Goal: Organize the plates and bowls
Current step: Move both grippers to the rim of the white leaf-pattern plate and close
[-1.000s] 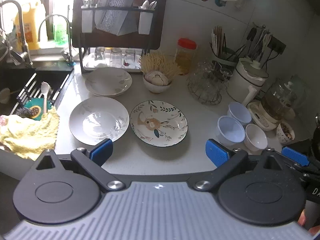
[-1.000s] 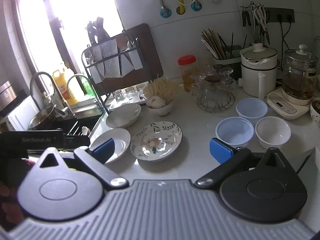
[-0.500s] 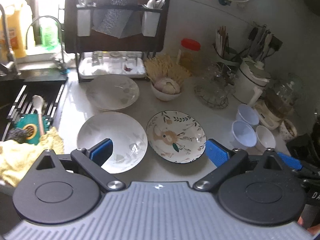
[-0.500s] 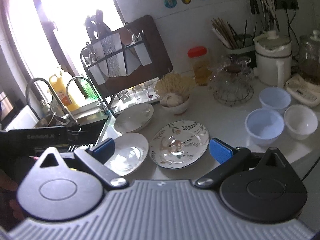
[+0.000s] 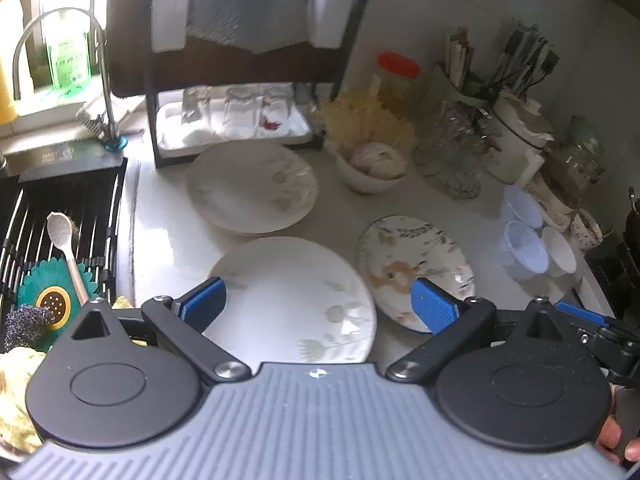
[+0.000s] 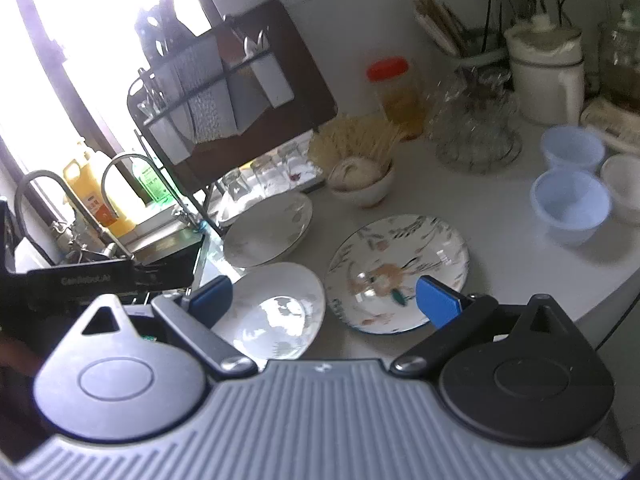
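Three plates lie on the white counter. A near white plate (image 5: 292, 300) (image 6: 272, 316) sits right in front of my open left gripper (image 5: 318, 304). A second white plate (image 5: 252, 188) (image 6: 268, 228) lies behind it. A patterned plate (image 5: 416, 268) (image 6: 396, 272) lies to the right, just ahead of my open right gripper (image 6: 324, 300). Two pale blue bowls (image 6: 570, 204) (image 5: 524, 244) and a white bowl (image 6: 624, 184) (image 5: 560, 252) stand at the right. Both grippers are empty.
A dark dish rack (image 5: 240, 60) with glasses stands at the back. A sink (image 5: 60, 232) with a spoon and sponge is at left. A bowl of garlic (image 5: 372, 164), a red-lidded jar (image 6: 394, 96), a glass dish (image 6: 476, 128) and a white pot (image 6: 548, 68) crowd the back right.
Both grippers have moved forward and lower toward the plates; the near white plate now sits between the left fingers' line of view. Jaws stay open.
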The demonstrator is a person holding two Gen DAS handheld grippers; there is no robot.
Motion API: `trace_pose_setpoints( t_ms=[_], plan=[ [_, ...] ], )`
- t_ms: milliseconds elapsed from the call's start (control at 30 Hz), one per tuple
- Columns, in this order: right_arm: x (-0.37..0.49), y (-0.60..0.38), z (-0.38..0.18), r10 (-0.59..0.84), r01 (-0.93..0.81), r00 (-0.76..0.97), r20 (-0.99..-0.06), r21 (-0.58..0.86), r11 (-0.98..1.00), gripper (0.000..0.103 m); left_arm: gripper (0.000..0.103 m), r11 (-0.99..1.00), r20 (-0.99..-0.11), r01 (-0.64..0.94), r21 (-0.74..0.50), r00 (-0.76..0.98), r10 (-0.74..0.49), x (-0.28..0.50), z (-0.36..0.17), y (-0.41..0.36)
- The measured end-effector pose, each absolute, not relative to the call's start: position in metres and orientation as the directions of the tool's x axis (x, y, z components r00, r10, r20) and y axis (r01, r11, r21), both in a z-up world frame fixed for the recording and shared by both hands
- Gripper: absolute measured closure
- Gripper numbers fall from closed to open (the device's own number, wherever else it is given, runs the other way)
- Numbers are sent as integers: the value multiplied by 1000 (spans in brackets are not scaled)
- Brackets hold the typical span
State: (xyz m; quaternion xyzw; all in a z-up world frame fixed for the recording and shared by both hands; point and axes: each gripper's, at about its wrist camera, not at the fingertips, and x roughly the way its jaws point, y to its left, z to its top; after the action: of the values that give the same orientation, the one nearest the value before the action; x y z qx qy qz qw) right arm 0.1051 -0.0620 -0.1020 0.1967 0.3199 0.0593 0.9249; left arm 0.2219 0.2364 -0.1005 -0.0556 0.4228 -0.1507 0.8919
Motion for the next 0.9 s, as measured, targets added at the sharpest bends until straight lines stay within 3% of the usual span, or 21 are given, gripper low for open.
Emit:
trace_pose_setpoints(
  t_ms=[133,333,867,900],
  plan=[
    [121,-38,-121,236,40,757,-609,403,914,18,2,948,-760,207,-242,566,-318,239,-124,263],
    [137,-13,-149,265,84,708,-655,450,889,23,2,950,-799,186,-252,513,-313,263,-159,292],
    [173,21,-197,275,156,641,-717,472,868,24,4,932,-814,150,-329,455,-361,307,-217,323],
    [175,22,-199,274,161,644,-715,476,864,26,8,929,-810,154,-336,456,-368,309,-219,323]
  ],
)
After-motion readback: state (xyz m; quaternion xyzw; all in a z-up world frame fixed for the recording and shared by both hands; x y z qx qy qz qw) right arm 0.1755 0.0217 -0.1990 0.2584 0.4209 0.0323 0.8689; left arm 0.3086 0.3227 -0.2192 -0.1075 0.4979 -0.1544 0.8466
